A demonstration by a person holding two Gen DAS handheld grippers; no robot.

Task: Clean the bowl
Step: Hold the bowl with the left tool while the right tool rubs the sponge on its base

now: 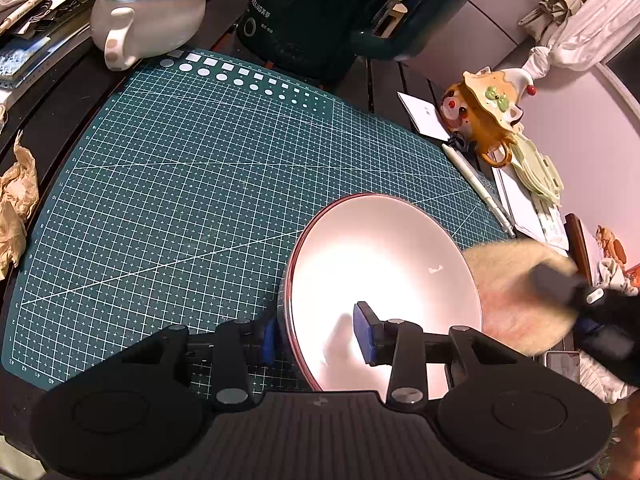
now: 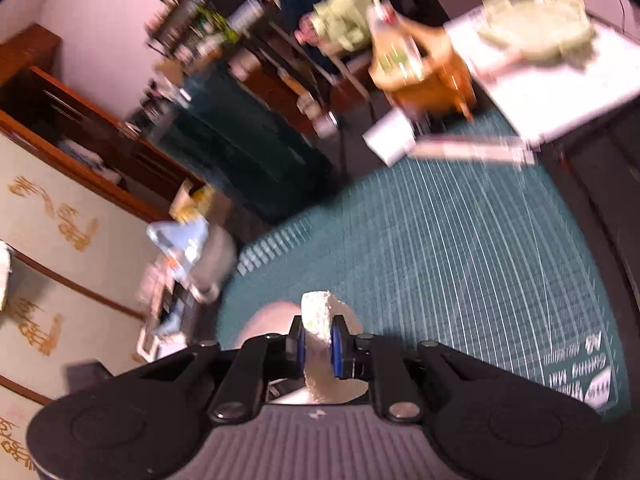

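A pale pink bowl (image 1: 384, 264) with a dark red rim stands tilted on its edge over the green cutting mat (image 1: 180, 184). My left gripper (image 1: 318, 336) is shut on the bowl's wall, with one blue pad (image 1: 366, 332) inside and the other outside. A small white speck (image 1: 435, 269) sits on the inner wall. My right gripper (image 2: 318, 336) is shut on a cream fluffy pad (image 2: 318, 314). In the left wrist view, that fluffy pad (image 1: 516, 292) is blurred just right of the bowl's rim, with the right gripper (image 1: 568, 284) behind it. The right wrist view shows the bowl (image 2: 264, 320) low and left of the pad.
A white teapot with a blue lid (image 1: 148, 12) and a dark green appliance (image 1: 320, 12) stand behind the mat. An orange figure-shaped pot (image 1: 484, 116), a pen (image 1: 478, 184) and papers lie to the right. Crumpled brown paper (image 1: 16, 204) lies at the left edge.
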